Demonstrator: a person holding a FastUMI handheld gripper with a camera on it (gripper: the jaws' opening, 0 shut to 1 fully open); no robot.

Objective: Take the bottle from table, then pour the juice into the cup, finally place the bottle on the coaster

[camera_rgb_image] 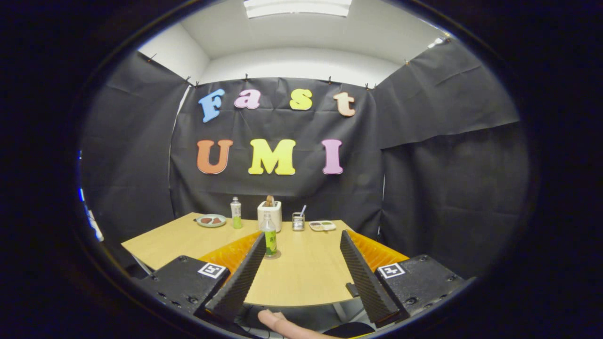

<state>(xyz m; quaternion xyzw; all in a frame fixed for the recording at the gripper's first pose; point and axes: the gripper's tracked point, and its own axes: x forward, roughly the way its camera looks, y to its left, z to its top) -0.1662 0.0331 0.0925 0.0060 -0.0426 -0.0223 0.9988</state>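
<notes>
The gripper [301,245] is spread wide, holding nothing. A green-labelled juice bottle [269,241] stands upright just ahead, beside one finger. It looks light, smooth, possibly slippery; mid-body seems the best grip.

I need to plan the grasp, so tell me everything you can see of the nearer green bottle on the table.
The nearer small clear plastic bottle with a green label stands upright on the light wooden table, on what looks like a round coaster. Its upper part is clear, the lower part wrapped in green; the cap is too small to judge. It stands just ahead of the open gripper, by one fingertip. Nothing grips it.
</notes>
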